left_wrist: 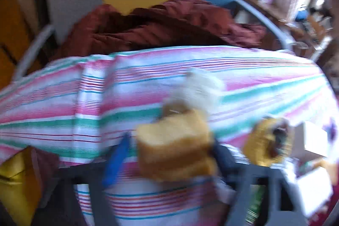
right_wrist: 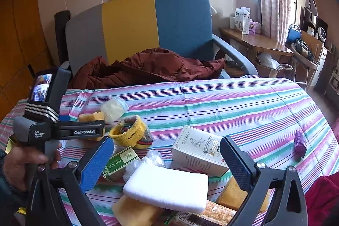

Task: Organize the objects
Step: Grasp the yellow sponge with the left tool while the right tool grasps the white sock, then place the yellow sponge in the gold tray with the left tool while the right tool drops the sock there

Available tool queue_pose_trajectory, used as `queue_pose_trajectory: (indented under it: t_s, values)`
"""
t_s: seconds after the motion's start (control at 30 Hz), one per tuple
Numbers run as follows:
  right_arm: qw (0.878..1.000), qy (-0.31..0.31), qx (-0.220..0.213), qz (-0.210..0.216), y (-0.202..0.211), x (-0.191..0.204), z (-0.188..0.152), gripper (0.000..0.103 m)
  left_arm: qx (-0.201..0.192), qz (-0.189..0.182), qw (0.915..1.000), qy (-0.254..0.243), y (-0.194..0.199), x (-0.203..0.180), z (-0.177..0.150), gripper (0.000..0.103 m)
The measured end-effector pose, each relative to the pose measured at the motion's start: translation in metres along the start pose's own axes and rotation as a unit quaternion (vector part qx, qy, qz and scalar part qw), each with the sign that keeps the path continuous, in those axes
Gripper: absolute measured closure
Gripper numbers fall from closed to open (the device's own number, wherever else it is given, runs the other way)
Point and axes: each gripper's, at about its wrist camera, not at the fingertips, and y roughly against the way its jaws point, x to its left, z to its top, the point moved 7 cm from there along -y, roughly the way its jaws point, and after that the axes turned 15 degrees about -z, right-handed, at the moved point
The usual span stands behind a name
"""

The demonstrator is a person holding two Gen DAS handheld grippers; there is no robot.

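From my left wrist view, badly smeared, the left claw (left_wrist: 169, 154) is clamped on a yellow sponge (left_wrist: 175, 147): the blue pad (left_wrist: 117, 160) presses its left side and the dark pad its right, so the block's long axis runs straight across between the pads. Just beyond it lies a pale cream lump (left_wrist: 199, 88) on the striped bedspread (left_wrist: 63, 98), and a yellow knitted piece (left_wrist: 267, 141) sits to the right, apart from the sponge. I judge the sponge is being carried over the bed, though I cannot tell whether it clears the cloth. From my right wrist view, the right claw (right_wrist: 167, 164) stands wide apart and holds nothing; a white foam block (right_wrist: 167, 187) lies directly between and just below its pads, long axis running left to right across the opening, resting on other clutter. A white carton (right_wrist: 201, 151) lies just beyond it toward the right, and a green box (right_wrist: 120, 162) near the left pad. The left claw shows at far left with the sponge (right_wrist: 93, 116). The right claw is plainly nearer the foam block, so I reckon that pick falls to it.
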Motion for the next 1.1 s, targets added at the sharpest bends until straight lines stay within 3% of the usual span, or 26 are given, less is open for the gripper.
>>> queue_pose_trajectory:
  t_s: [0.17,0.3,0.53,0.63,0.73,0.9,0.97,1.0,1.1]
  values:
    - [1.000,0.006,0.010,-0.005,-0.005,0.002,-0.003,0.001,-0.044,-0.014,0.9987,-0.020,0.045,-0.008,-0.007,0.038]
    - [1.000,0.012,0.012,0.009,-0.002,0.014,0.003,0.001,-0.056,-0.036,0.9976,-0.020,0.087,-0.010,-0.021,0.038]
    - [0.995,0.083,-0.011,0.054,-0.020,0.087,0.049,0.001,-0.116,-0.059,0.9912,-0.022,0.173,0.002,-0.042,0.038]
    - [0.987,0.146,0.000,0.065,-0.049,0.135,0.060,0.001,-0.141,-0.060,0.9881,-0.013,0.207,0.018,-0.053,0.038]
    - [0.972,0.222,0.039,0.070,-0.088,0.178,0.053,0.001,-0.158,-0.055,0.9859,0.000,0.238,0.039,-0.069,0.037]
    - [0.953,0.283,0.101,0.046,-0.141,0.204,0.032,0.001,-0.170,-0.028,0.9842,0.040,0.276,0.085,-0.108,0.037]
    - [0.950,0.281,0.120,0.059,-0.150,0.208,0.027,0.009,-0.174,-0.012,0.9828,0.062,0.285,0.105,-0.123,0.037]
    - [0.949,0.279,0.132,0.069,-0.152,0.209,0.024,0.025,-0.174,-0.007,0.9819,0.074,0.288,0.113,-0.129,0.037]
    - [0.950,0.276,0.131,0.070,-0.145,0.207,0.022,0.032,-0.170,0.005,0.9797,0.106,0.289,0.134,-0.152,0.037]
